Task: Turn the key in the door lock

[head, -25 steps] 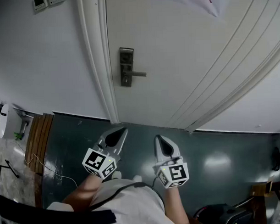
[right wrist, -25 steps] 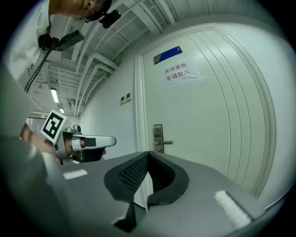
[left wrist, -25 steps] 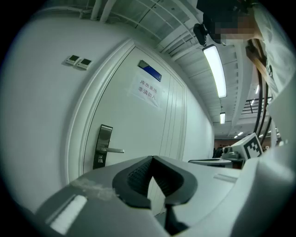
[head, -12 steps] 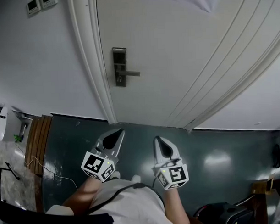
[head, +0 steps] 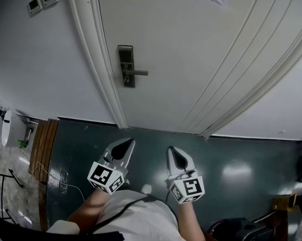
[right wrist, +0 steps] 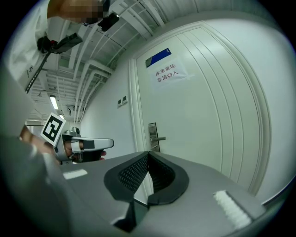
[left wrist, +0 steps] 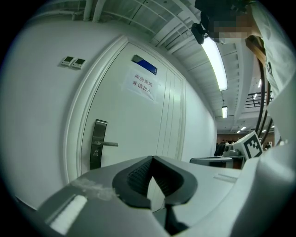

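Both hands are well short of the door (head: 198, 51). My left tool (head: 126, 143) is pinched fully shut on nothing, and my right tool (head: 171, 151) is shut and empty too. The lock (head: 126, 66) sits far ahead at the door's left edge, with its handle (head: 138, 72) sticking out right. I can't make out a key from here. The danger, I reckon, is that shut jaws only knock the key, or clip that handle.
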Tool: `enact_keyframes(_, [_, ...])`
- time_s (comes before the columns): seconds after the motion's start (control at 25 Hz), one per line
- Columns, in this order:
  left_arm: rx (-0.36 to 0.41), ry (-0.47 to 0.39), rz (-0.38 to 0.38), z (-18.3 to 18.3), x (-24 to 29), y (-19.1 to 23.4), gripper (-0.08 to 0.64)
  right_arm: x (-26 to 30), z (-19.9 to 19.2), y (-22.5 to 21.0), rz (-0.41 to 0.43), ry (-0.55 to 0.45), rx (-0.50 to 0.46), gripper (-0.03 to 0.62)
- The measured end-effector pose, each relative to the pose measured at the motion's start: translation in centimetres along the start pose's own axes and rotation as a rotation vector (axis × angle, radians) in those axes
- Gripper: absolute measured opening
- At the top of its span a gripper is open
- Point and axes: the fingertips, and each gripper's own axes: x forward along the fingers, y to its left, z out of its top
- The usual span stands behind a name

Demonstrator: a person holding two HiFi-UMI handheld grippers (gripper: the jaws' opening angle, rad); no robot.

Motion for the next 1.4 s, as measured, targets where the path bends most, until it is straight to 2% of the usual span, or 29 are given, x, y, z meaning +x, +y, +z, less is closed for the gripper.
enact_keyframes(0.32, [-0.03, 0.004, 0.015, -0.6, 0.3, -1.5, 0.005, -1.4, -0.8, -1.8, 0.009, 0.015, 0.011, 0.008])
enact_keyframes(0.64, [0.01, 0.013, 0.017, -0.3, 2.0, -1.6, 0.005, -1.0, -0.6, -3.1, 0.011, 0.008, 0.017, 0.009])
enact_keyframes(0.92, [0.001, 0.014, 0.037, -0.1, 4.1, 0.5, 0.005, 0.8, -0.1, -4.3, 0.0, 0.012, 0.005, 0.009])
enact_keyframes(1.4, [0.01, 0.014, -0.007, 1.1, 9.3, 5.5, 0.005, 7.5, 1.5, -6.5, -0.01, 0.044, -0.036, 0.009])
